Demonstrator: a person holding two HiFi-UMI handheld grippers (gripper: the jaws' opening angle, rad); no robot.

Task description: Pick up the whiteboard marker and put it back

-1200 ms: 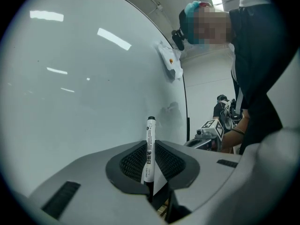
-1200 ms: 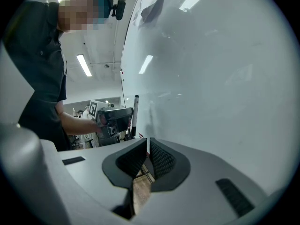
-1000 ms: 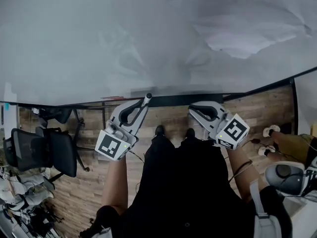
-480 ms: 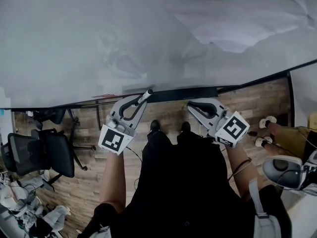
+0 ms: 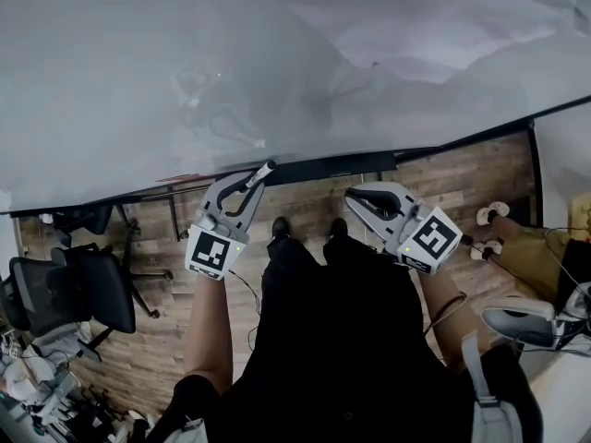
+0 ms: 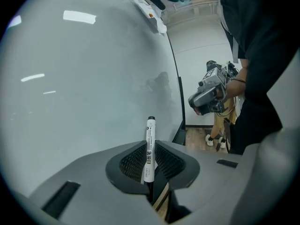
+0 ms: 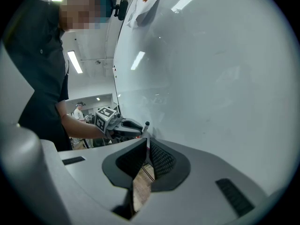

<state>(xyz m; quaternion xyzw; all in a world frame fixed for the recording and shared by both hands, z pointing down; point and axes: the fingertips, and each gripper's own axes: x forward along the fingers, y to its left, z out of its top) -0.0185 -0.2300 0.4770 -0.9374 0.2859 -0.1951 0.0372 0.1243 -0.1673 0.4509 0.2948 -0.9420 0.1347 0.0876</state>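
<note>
A white whiteboard marker [image 6: 149, 149] with a dark tip stands between the ribbed pads of my left gripper [image 6: 151, 161], which is shut on its lower half. In the head view that left gripper [image 5: 242, 195] holds the marker [image 5: 261, 173] slanted up and to the right, its tip close to the dark ledge [image 5: 323, 167] under the whiteboard [image 5: 277, 53]. My right gripper [image 5: 367, 201] hovers to the right by the same ledge; its pads [image 7: 154, 156] stand together with nothing between them.
The whiteboard fills the upper half of the head view. Below it is wooden floor [image 5: 462, 187] with a black office chair [image 5: 83, 289] at the left, another person's feet [image 5: 488, 218] at the right and a grey device [image 5: 522, 321] at the lower right.
My left gripper has sunk with the marker and tilted, bringing the tip nearer the ledge under the board. The right gripper has shifted only slightly.
</note>
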